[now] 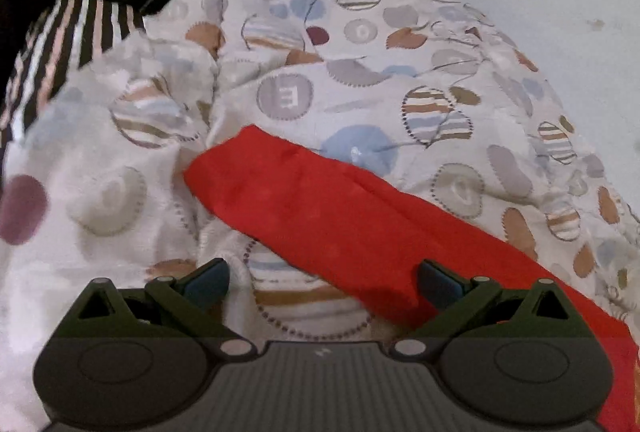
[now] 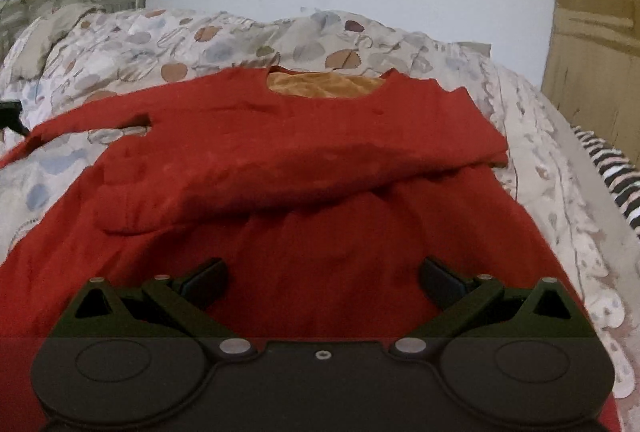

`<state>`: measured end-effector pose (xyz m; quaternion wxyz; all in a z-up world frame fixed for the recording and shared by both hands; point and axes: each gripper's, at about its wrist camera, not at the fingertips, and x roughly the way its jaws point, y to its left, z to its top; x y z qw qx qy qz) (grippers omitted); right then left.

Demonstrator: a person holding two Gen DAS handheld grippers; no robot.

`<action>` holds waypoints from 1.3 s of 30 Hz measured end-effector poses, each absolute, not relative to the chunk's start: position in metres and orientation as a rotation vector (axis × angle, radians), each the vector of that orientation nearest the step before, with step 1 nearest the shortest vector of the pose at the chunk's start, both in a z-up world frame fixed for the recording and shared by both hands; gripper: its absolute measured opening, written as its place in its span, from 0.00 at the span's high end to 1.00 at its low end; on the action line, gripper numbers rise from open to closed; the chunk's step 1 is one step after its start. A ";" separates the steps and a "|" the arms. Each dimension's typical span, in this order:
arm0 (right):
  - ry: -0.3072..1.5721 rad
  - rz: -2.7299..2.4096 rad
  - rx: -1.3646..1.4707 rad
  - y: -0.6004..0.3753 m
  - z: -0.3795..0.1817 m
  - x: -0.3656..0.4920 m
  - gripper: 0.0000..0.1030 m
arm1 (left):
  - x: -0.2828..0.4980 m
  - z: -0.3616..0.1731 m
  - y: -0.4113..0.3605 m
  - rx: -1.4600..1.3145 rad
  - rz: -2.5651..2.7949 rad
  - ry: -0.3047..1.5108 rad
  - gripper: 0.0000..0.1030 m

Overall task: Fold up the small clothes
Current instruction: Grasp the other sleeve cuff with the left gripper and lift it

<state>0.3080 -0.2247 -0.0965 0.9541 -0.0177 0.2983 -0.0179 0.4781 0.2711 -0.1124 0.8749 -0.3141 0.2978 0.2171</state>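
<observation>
- The left gripper [image 1: 323, 282] hangs over the patterned bedspread [image 1: 288, 79] with its jaws wide apart and nothing between them.
- In the left wrist view a sleeve [image 1: 320, 207] of the red top stretches out flat. Its long axis runs from the cuff end, ahead and a little left of the jaws, back and rightward under the right-hand finger.
- That sleeve lies just ahead of this gripper, so I judge the left hand is the nearer one for folding it in.
- The right gripper [image 2: 323, 282] hovers over the lower body of the red top [image 2: 304, 159], jaws also spread and empty.
- From the right wrist view the top lies spread on the bed, neck opening [image 2: 326, 84] far from the jaws, its other sleeve already laid across the chest.
</observation>
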 end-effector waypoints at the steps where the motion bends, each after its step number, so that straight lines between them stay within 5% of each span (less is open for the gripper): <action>1: 0.604 -0.033 -0.028 -0.226 -0.097 0.307 0.00 | 0.481 -0.115 0.272 -0.666 0.455 0.619 0.01; 5: 0.600 -0.025 -0.011 -0.228 -0.098 0.306 0.00 | 0.483 -0.123 0.280 -0.728 0.506 0.556 0.08; 8: 0.602 -0.023 -0.008 -0.229 -0.098 0.307 0.00 | 0.480 -0.124 0.285 -0.766 0.551 0.520 0.34; 10: 0.602 -0.025 -0.012 -0.228 -0.098 0.307 0.00 | 0.476 -0.123 0.289 -0.778 0.571 0.492 0.78; 13: 0.603 -0.027 -0.024 -0.226 -0.099 0.307 0.00 | 0.474 -0.117 0.291 -0.778 0.557 0.457 0.94; 26: 0.595 -0.025 -0.013 -0.226 -0.098 0.305 0.00 | 0.466 -0.001 0.228 -0.451 0.269 0.222 0.95; 33: 0.341 -0.090 0.165 -0.260 -0.063 0.254 0.00 | 0.456 0.075 0.129 -0.135 -0.067 0.098 0.95; 39: 0.271 -0.226 0.182 -0.299 -0.037 0.214 0.00 | 0.440 0.092 0.053 -0.138 -0.383 0.109 0.95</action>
